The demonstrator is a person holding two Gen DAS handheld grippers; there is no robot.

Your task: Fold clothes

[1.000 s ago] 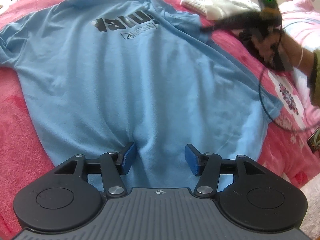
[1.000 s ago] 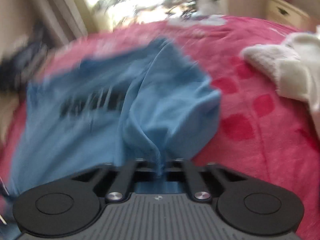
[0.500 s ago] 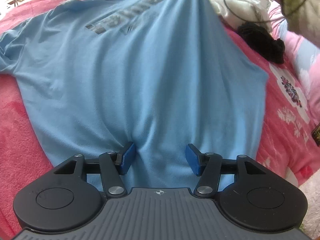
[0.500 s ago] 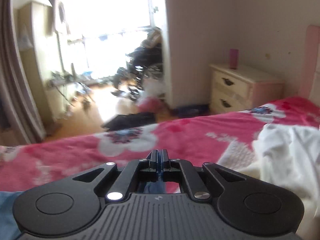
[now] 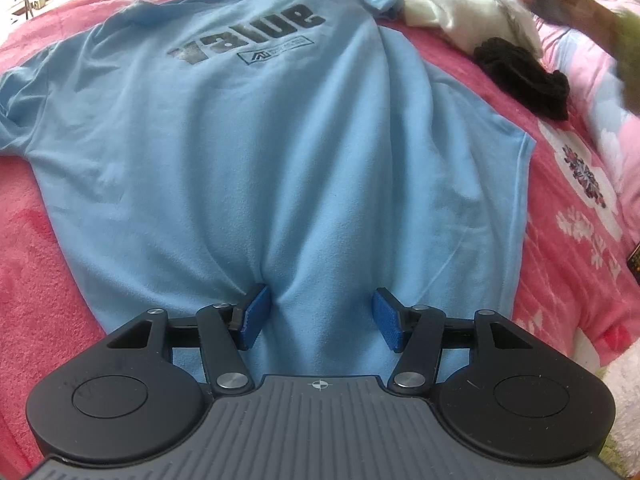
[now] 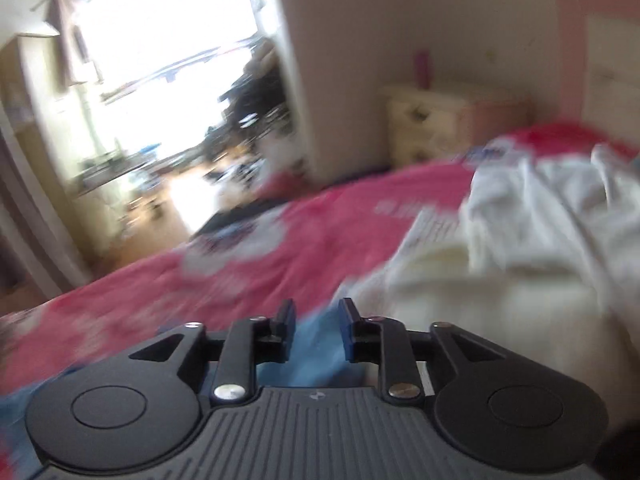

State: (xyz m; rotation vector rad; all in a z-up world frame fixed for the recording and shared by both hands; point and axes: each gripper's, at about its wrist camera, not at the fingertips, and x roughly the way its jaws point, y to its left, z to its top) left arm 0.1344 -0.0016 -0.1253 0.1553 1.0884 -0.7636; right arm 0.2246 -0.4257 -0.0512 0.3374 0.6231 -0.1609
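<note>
The left tool (image 5: 320,316) rests low at the hem of the blue T-shirt (image 5: 280,152), its blue pads wide apart with cloth bunched between them but not pinched. The right tool (image 6: 316,330) hovers partly open and empty over the shirt's edge beside white clothes (image 6: 532,248). The shirt lies flat on the pink bed (image 5: 36,260), printed "value".

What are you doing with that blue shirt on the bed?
Someone is folding clothes. A light blue T-shirt lies spread print-up on the pink bedspread. The left gripper is open at the shirt's bottom edge, with cloth bunched between its fingers. The right gripper is open too, over blue cloth near the white clothes. No fold shows yet.
</note>
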